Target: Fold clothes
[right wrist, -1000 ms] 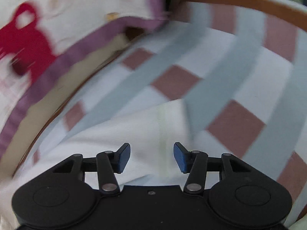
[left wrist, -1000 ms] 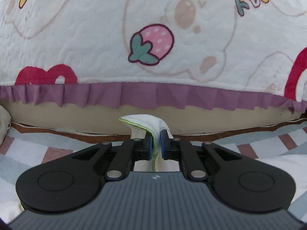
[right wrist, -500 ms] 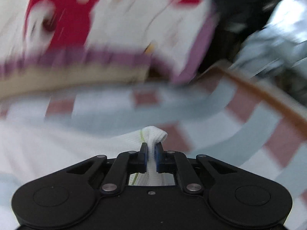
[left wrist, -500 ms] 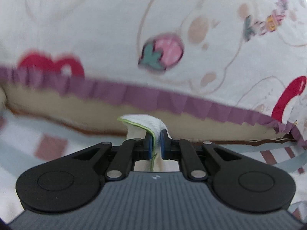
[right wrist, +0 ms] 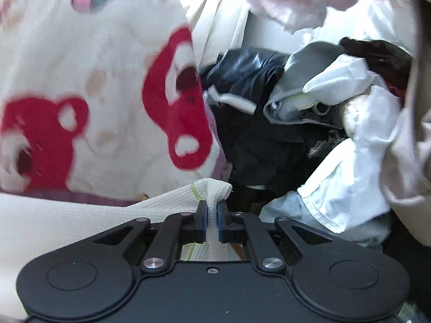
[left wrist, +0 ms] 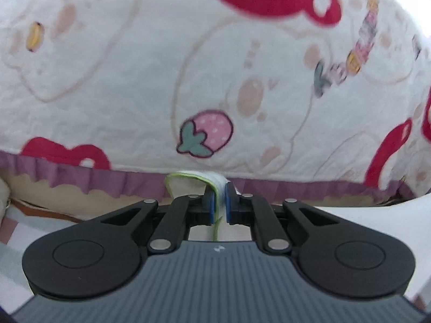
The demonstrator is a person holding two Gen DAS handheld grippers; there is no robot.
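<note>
Your left gripper is clamped tight on a fold of the white garment, blue pads pressing the cloth from both sides. The fabric is a fine waffle knit with a thin lime-green seam along its edge, and it bunches into a small peak above the fingertips. Behind it the quilted cover fills the view: cream, puffy, stitched with bear outlines, red bear heads and a pink strawberry, and edged with a pleated purple frill. The striped sheet shows in the lower left corner, pale grey with brown checks.

A second ago that frill sat higher in the left view and more sheet lay ahead; the pinch itself is unchanged.

Your right gripper has just been closing, and its pads now pinch another corner of the same garment. A second ago its jaws stood wide apart over the cloth on the sheet. The cloth runs off to the left as a taut band, lifted clear in front of the quilted cover's right end. To the right lies a loose heap of clothes: glossy black, grey, crumpled white and dark brown pieces.
</note>
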